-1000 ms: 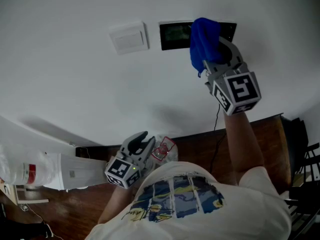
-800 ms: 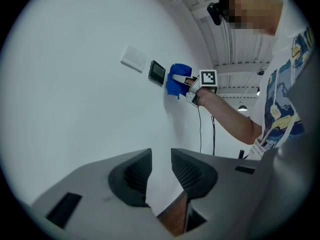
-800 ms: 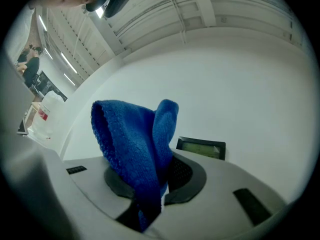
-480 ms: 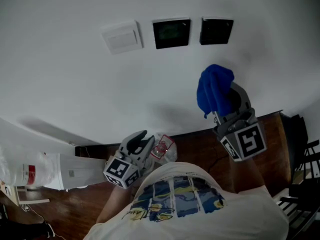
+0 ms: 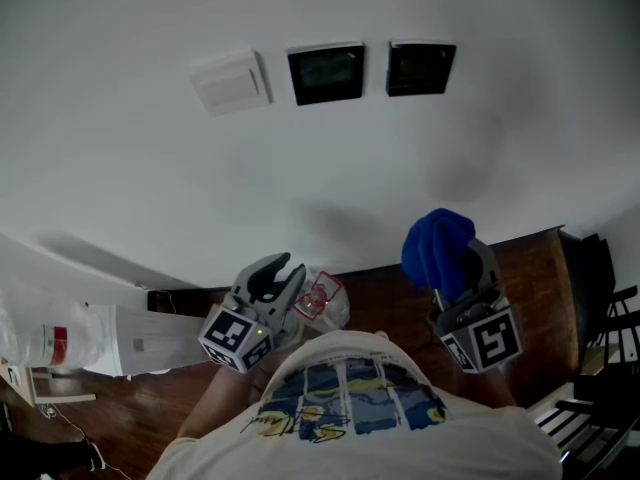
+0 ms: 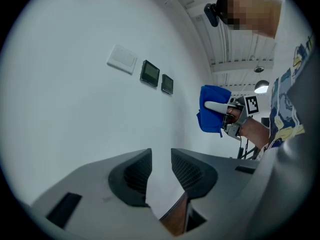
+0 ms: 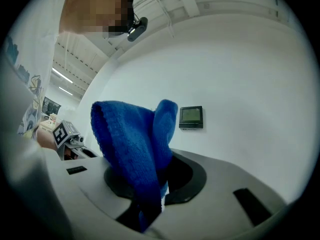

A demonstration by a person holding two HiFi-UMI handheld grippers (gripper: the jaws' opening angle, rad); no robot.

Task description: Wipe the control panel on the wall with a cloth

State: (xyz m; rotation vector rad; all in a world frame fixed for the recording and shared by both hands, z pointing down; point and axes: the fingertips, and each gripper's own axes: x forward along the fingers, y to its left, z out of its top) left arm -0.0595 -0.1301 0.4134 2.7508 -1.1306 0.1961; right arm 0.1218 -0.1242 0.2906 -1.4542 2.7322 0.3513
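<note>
Two black control panels (image 5: 326,73) (image 5: 421,68) hang on the white wall to the right of a white switch plate (image 5: 228,80). My right gripper (image 5: 455,263) is held low, well below the panels, shut on a bunched blue cloth (image 5: 437,250). In the right gripper view the cloth (image 7: 135,149) fills the jaws and one panel (image 7: 191,117) shows beyond it. My left gripper (image 5: 272,276) hangs low at the left, open by a narrow gap with nothing in it (image 6: 160,171). From the left gripper view the cloth (image 6: 212,115) and both panels (image 6: 150,73) are visible.
A white cylinder with a red label (image 5: 100,338) lies at the lower left. A crumpled clear wrapper (image 5: 325,298) sits beside the left gripper. Dark wood floor (image 5: 400,288) runs along the wall's foot. A black rack (image 5: 600,288) stands at the right edge.
My right gripper has come down from the right-hand panel with the cloth still in it, uncovering that panel. The left gripper has hardly moved.
</note>
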